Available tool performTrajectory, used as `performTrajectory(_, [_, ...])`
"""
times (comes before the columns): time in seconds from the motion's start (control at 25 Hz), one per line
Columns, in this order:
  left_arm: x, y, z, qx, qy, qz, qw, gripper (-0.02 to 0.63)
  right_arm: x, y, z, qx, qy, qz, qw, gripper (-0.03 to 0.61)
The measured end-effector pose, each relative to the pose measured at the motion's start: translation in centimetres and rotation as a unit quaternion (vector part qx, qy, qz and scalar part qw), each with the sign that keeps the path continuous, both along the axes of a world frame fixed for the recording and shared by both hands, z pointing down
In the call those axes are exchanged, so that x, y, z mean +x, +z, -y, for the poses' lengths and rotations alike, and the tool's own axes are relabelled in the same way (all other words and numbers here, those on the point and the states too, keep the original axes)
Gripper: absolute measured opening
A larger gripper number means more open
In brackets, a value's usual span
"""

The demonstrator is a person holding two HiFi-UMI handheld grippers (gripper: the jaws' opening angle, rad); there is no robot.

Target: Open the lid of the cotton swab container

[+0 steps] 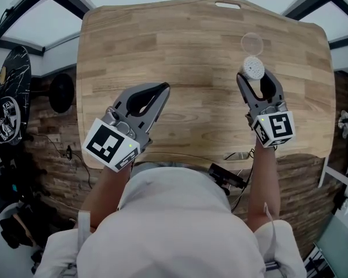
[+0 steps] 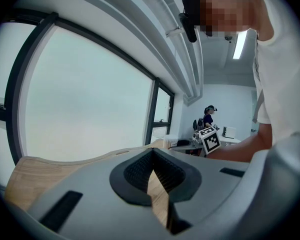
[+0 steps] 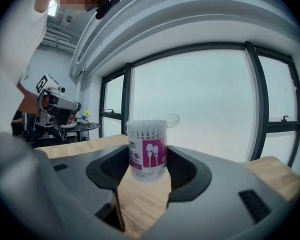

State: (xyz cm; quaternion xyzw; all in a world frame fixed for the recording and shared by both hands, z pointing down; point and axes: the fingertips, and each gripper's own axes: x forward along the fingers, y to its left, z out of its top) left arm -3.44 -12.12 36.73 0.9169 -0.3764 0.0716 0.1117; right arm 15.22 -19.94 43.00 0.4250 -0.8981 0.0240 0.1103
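Observation:
The cotton swab container, a clear tub with a pink label, stands upright on the wooden table at the right, its white swab tips uncovered. Its clear round lid lies flat on the table just beyond it, and shows behind the tub's rim as the lid in the right gripper view. My right gripper has its jaws at the tub's width, one pad against each side; the right gripper is shut on it. My left gripper hovers over the table's left half, shut and empty, the left gripper pads meeting at the tip.
A handle slot is cut near the table's far edge. Cables and a black clamp hang at the near edge by my body. A dark board and a round black base stand on the floor to the left.

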Motion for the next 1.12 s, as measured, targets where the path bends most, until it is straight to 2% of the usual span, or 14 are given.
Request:
performTrajectory(0.64, [-1.8, 2.0, 0.2, -0.019, -0.040, 0.011, 0.9990, 0.012, 0.4, 9.3, 4.0, -0.076, 0.030, 0.016, 0.996, 0.244])
performTrajectory(0.84, [-1.6, 1.9, 0.4, -0.008, -0.035, 0.039, 0.9986, 0.012, 0.0, 11.1, 5.1, -0.094, 0.038, 0.029, 0.994, 0.244])
performTrajectory(1.12, [-2.2, 1.7, 1.2, 0.001, -0.036, 0.049, 0.9982, 0.012, -0.2, 13.4, 6.2, -0.121, 0.045, 0.027, 0.991, 0.244])
